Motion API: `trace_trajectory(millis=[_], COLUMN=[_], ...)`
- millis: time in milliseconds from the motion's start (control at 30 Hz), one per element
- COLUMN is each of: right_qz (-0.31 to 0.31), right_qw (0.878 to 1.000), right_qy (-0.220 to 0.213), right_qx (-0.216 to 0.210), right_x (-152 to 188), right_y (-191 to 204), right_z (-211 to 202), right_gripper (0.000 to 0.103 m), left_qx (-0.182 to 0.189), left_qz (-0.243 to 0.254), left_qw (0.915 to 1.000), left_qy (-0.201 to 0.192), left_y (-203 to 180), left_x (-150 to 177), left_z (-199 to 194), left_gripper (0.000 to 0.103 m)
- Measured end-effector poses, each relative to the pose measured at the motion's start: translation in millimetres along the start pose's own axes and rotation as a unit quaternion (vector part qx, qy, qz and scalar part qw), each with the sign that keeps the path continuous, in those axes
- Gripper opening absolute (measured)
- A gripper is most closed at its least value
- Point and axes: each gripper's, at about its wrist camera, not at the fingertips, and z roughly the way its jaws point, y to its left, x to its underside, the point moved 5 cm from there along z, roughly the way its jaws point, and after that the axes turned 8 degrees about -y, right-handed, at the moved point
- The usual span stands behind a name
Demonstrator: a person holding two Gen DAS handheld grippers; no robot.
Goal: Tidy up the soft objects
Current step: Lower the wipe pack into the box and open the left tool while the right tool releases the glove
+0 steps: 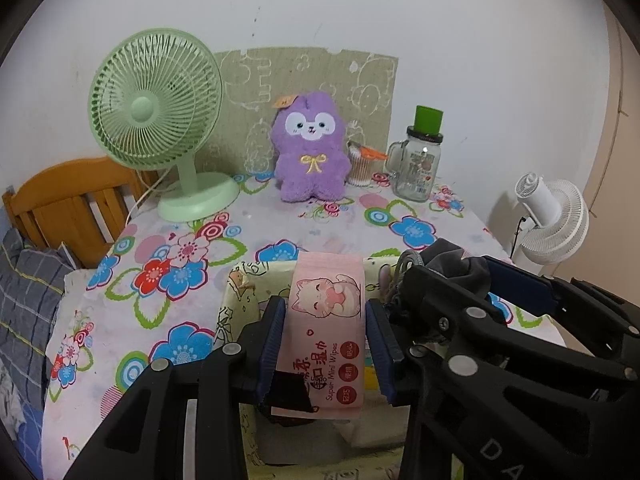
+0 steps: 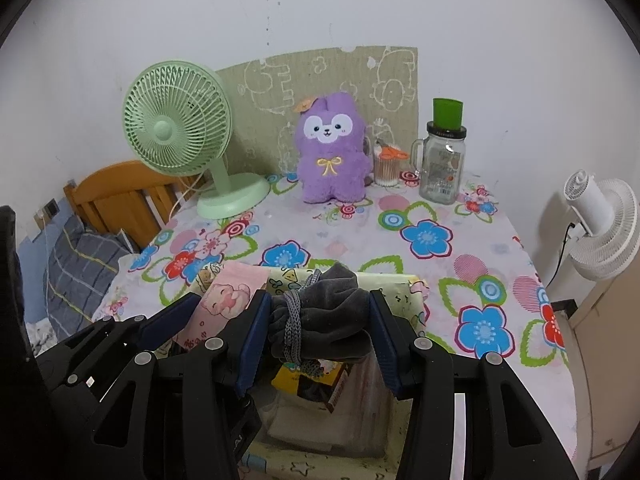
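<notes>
Pink wipes pk (image 1: 326, 320) x1, grey pouch (image 2: 324, 316) x1, fans x2.

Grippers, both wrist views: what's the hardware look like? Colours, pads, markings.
Both alike: the left gripper and right gripper have matte black linkage arms with round silver pivot pins and ribbed dark-blue finger pads. White lettering, partly cut off, shows on the black frame. No cables or sleeves visible.

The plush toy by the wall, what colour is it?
Purple, with a white face and a yellow bow; the plush toy shows best in the right wrist view.
</notes>
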Motion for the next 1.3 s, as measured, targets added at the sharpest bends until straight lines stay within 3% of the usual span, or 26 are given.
trace_trajectory(millis=[100,167,467,800,1133,1300], right_qz=[-0.002,-0.002,-0.002,-0.008,-0.017,-0.02], right_qw=[1.0,1.0,1.0,1.0,0.999,0.999], right_qy=[0.006,0.01,0.021,0.025,0.035,0.026], right_qx=[-0.001,-0.002,-0.004,-0.007,-0.013,-0.008], right_x=[1,2,4,4,9,9], right_y=[2,3,6,13,20,20], right_z=[8,13,29,38,36,25], right_gripper=[0.052,0.052,0.052,0.054,0.075,0.08], left_qx=[0.0,-0.003,-0.008,-0.023,-0.014,-0.012], left_qz=[-0.003,-0.003,-0.001,0.006,0.009,0.01], left_qw=[1.0,0.9999,0.9998,0.9996,0.9998,0.9999], left_qy=[0.008,0.013,0.017,0.017,0.009,0.0], left_y=[4,6,15,21,18,13], left_x=[2,3,7,10,10,10], left_z=[6,10,11,9,0,-11], left_gripper=[0.043,0.055,0.07,0.075,0.086,0.089])
